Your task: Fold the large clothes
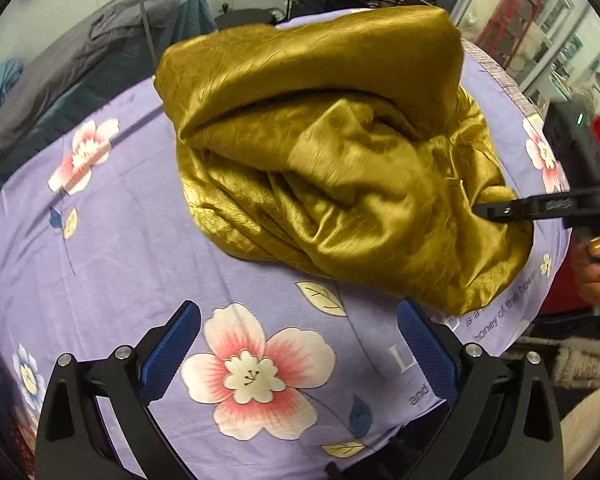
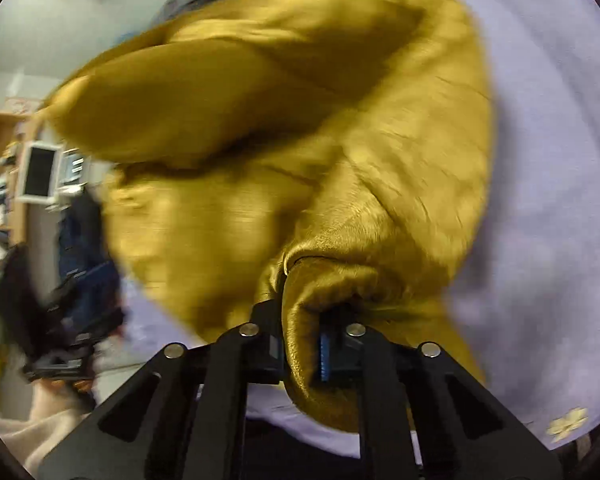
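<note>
While my right gripper (image 2: pixel 306 344) pinches a fold of the gold garment (image 1: pixel 332 152), my left gripper (image 1: pixel 298 354) hangs wide open, empty, over the floral sheet (image 1: pixel 120 240).

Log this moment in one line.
right hand-held gripper: shut on gold cloth | left hand-held gripper: open, above sheet | fold: not done
</note>
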Motion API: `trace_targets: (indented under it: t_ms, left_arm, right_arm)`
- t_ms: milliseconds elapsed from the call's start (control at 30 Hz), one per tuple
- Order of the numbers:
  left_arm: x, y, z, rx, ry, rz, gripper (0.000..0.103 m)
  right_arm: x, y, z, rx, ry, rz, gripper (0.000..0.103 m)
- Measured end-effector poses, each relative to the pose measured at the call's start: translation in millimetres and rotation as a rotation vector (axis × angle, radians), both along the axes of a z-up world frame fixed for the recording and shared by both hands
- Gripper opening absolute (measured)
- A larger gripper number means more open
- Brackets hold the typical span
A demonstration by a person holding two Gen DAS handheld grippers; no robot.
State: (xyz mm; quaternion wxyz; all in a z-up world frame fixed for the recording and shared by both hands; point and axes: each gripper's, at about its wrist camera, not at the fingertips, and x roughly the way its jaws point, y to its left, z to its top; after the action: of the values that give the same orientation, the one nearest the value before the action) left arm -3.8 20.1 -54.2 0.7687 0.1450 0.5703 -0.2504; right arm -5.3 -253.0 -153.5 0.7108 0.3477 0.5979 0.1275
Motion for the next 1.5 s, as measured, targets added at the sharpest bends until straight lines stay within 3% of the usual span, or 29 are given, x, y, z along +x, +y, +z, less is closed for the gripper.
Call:
trace_targets:
  t_ms: [133, 200, 367, 467, 533, 633, 667, 733, 800, 900, 967, 1033, 1100, 1233, 1300, 1367, 1500]
  left_arm:
    - [-10.8, 16.5, 9.2, -0.021, -0.031, -0.03, 0.097]
    - [-17.9, 30.3, 16.8, -0.047, -0.054, -0.025, 0.097]
    - [-26.9, 62.5, 37.4, -0.078, -0.096, 0.015, 0.097]
    - [-32.0, 70.0, 55.6, -0.144, -0.135, 0.041, 0.097]
    - [-32.5, 70.7, 63.0, -0.185, -0.156, 0.069, 0.097]
    - [-29.5, 62.7, 64.2, -0.268, -0.157, 0.108, 0.097]
    - [-25.5, 55.5, 59.7, -0.264, -0.167, 0.115, 0.097]
    - [-14.5, 43.5, 46.1, -0.173, -0.215, 0.168, 0.097]
    - [4.7, 35.1, 28.9, -0.1, -0.237, 0.255, 0.097]
    - [34.1, 28.5, 15.0, -0.052, -0.263, 0.393, 0.097]
    - [52.3, 24.5, 11.8, -0.017, -0.284, 0.46, 0.085]
    - [64.5, 23.5, 10.9, -0.021, -0.259, 0.481, 0.037]
    - [70.5, 26.4, 14.4, -0.03, -0.24, 0.496, 0.015]
    - [65.9, 45.5, 41.0, -0.05, -0.31, 0.516, 0.002]
    - [60.4, 58.0, 59.6, -0.044, -0.376, 0.526, 0.0]
    - [59.2, 69.8, 75.9, -0.016, -0.451, 0.561, 0.0]
    - [69.7, 82.8, 87.9, -0.024, -0.427, 0.538, 0.0]
  right_arm:
    - [25.5, 58.9, 40.0, 0.109, -0.093, 0.144, 0.01]
    - [45.2, 79.9, 62.5, 0.209, -0.15, 0.173, 0.01]
    - [117.3, 129.7, 122.8, 0.344, -0.287, 0.255, 0.009]
    - [148.3, 171.9, 166.2, 0.374, -0.356, 0.35, 0.009]
    - [173.4, 207.0, 196.5, 0.315, -0.401, 0.466, 0.009]
    - [202.3, 250.1, 216.7, 0.31, -0.369, 0.552, 0.009]
    - [204.7, 250.6, 219.0, 0.321, -0.355, 0.562, 0.009]
    - [216.8, 262.9, 223.9, 0.339, -0.337, 0.59, 0.009]
    - [218.0, 255.9, 225.9, 0.359, -0.327, 0.605, 0.009]
    - [212.2, 246.8, 227.7, 0.404, -0.331, 0.59, 0.009]
    - [207.4, 240.9, 237.0, 0.412, -0.352, 0.565, 0.009]
    - [203.1, 219.2, 248.8, 0.401, -0.389, 0.526, 0.009]
    - [198.5, 197.5, 259.7, 0.403, -0.427, 0.476, 0.009]
    - [171.6, 143.4, 295.0, 0.447, -0.564, 0.381, 0.006]
    - [156.9, 125.3, 308.0, 0.398, -0.614, 0.36, 0.004]
    - [146.4, 111.6, 310.3, 0.373, -0.629, 0.329, 0.004]
    - [132.1, 102.5, 302.8, 0.422, -0.606, 0.297, 0.004]
